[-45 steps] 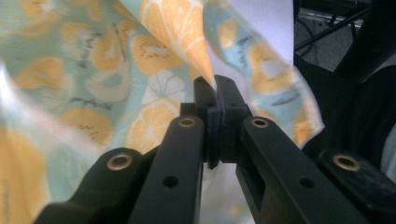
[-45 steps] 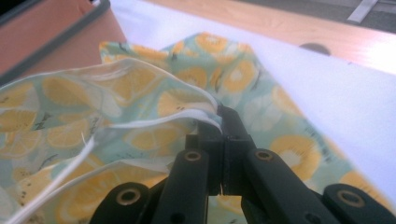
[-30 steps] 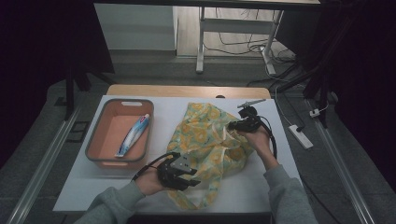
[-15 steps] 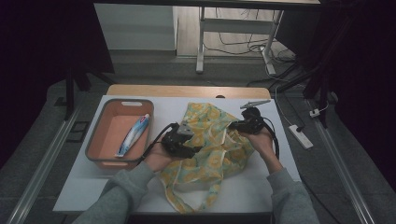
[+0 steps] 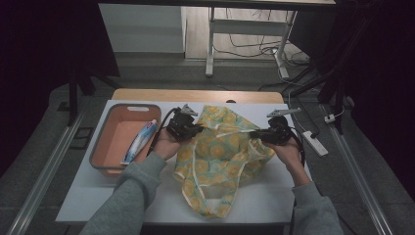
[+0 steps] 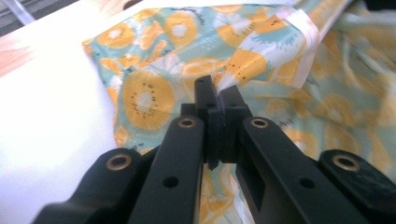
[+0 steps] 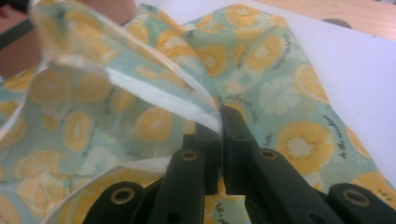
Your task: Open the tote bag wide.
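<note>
A teal cloth bag printed with orange and kiwi slices (image 5: 220, 156) lies on the white table (image 5: 107, 191), its white-hemmed mouth lifted between both hands. My left gripper (image 5: 195, 130) is shut on the left hem of the bag (image 6: 261, 60); its jaws pinch the fabric (image 6: 217, 93). On the right side, my right gripper (image 5: 255, 134) is shut on the opposite hem (image 7: 187, 105), jaws together (image 7: 219, 123). The bag's lower part and a white strap (image 5: 200, 188) trail toward the table's front edge.
An orange plastic basket (image 5: 105, 156) sits on the table's left side with a toothpaste tube (image 5: 139, 142) inside. A wooden strip (image 5: 195, 95) lines the far edge. A white power strip (image 5: 315, 143) lies on the floor to the right.
My left gripper moved from the bag's near left corner up to the far left, carrying the hem with it. The bag's mouth now stretches between both grippers. The right gripper barely shifted.
</note>
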